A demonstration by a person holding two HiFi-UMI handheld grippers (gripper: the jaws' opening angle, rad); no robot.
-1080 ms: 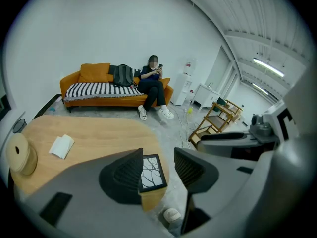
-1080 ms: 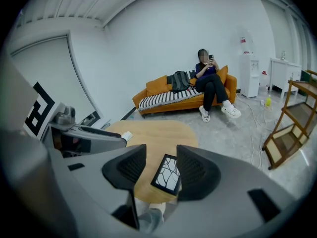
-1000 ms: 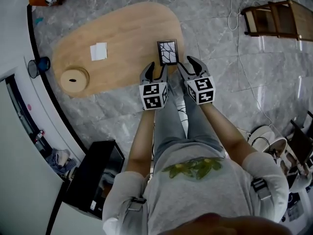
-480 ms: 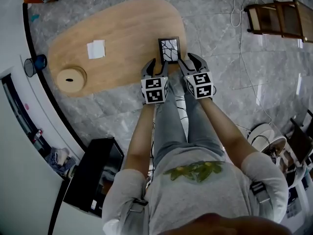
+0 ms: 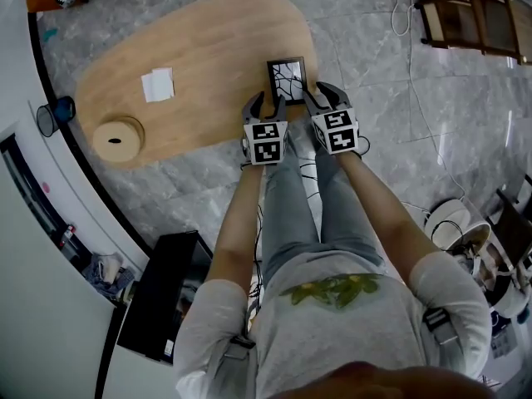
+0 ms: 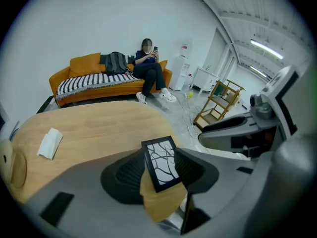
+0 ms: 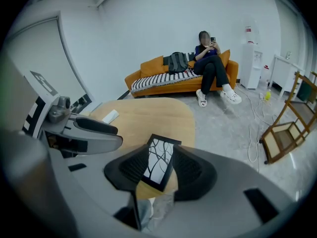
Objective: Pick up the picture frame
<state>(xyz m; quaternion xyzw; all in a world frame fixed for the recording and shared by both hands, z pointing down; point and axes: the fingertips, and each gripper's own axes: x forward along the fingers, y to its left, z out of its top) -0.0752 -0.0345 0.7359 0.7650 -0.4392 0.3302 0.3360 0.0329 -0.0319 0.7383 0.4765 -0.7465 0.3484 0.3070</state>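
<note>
Closing right gripper (image 7: 161,171) jaws, picture frame (image 5: 287,77) between, unclamped | left gripper (image 6: 158,170) jaws apart

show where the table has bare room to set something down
Widest bare stretch of the light wooden oval table: between the white folded paper and the black picture frame. The far end beyond both is bare. Tighter at the left end, where the paper and the round wooden disc sit close; little table remains right of the frame.

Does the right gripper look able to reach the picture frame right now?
Probably yes: on the right gripper the jaws have just been closing but stand apart, the picture frame lines up in their gap, and nothing blocks it.
</note>
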